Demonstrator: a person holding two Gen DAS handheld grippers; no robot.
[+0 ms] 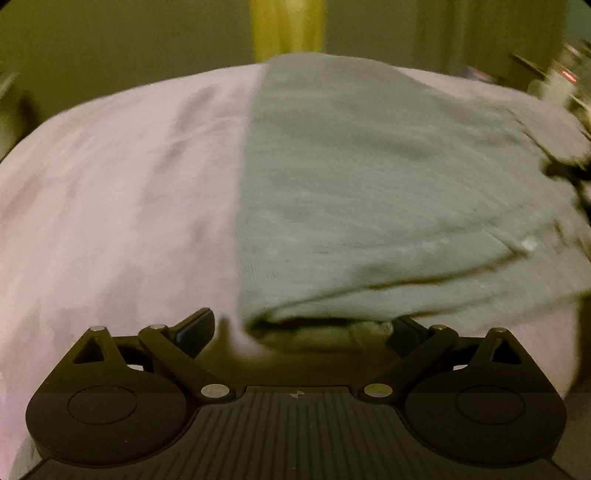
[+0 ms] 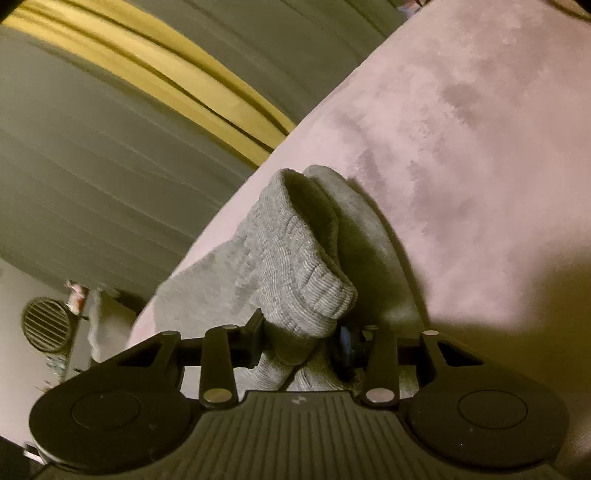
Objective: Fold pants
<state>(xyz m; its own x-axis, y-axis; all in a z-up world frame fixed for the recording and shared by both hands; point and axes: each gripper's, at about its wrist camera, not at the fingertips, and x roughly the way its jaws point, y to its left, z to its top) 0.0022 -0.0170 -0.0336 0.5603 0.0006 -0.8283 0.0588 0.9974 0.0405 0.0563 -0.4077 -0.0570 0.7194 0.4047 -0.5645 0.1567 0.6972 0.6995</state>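
Grey knit pants (image 1: 369, 184) lie flat, folded lengthwise, on a pale pink bed cover (image 1: 110, 203). My left gripper (image 1: 301, 330) hovers at their near edge with its fingers spread wide. The cloth's folded edge lies between them and drapes over the right finger, but the pads do not press on it. In the right wrist view, my right gripper (image 2: 299, 338) is shut on the ribbed cuff (image 2: 303, 266) of a pant leg. The cuff stands bunched and lifted above the pink cover (image 2: 461, 147). The leg trails away to the lower left.
A yellow curtain (image 1: 286, 26) hangs behind the bed between grey drapes (image 2: 92, 166). Blurred clutter (image 1: 565, 81) sits past the bed's right side. A round slatted vent (image 2: 46, 325) shows low beyond the bed edge. Bare pink cover spreads left of the pants.
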